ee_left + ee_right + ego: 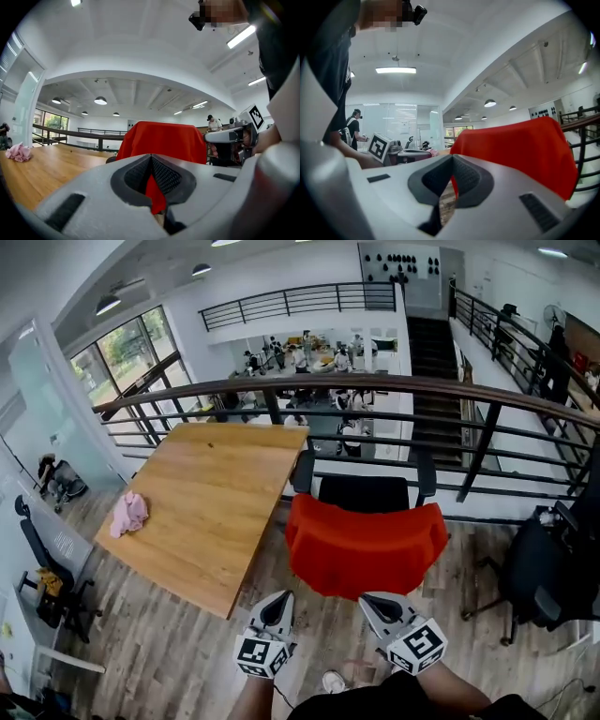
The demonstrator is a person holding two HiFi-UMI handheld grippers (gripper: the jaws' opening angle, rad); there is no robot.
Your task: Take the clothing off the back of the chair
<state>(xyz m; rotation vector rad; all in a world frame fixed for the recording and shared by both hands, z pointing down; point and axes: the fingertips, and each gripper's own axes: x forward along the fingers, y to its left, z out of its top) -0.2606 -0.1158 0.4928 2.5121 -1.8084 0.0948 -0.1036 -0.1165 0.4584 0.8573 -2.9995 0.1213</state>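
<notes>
A red garment (366, 545) hangs draped over the back of a black office chair (364, 491) that faces the railing. My left gripper (277, 600) and right gripper (375, 604) are both shut and empty, side by side just short of the garment's lower edge, not touching it. In the left gripper view the red garment (159, 140) fills the middle ahead of the shut left gripper (151, 159). In the right gripper view the garment (520, 145) lies ahead to the right of the shut right gripper (451, 161).
A wooden table (211, 498) stands left of the chair, with a pink cloth (129, 513) near its left edge. A black metal railing (375, 418) runs behind the chair. Another black chair (553, 568) stands at the right, more at the far left (47, 577).
</notes>
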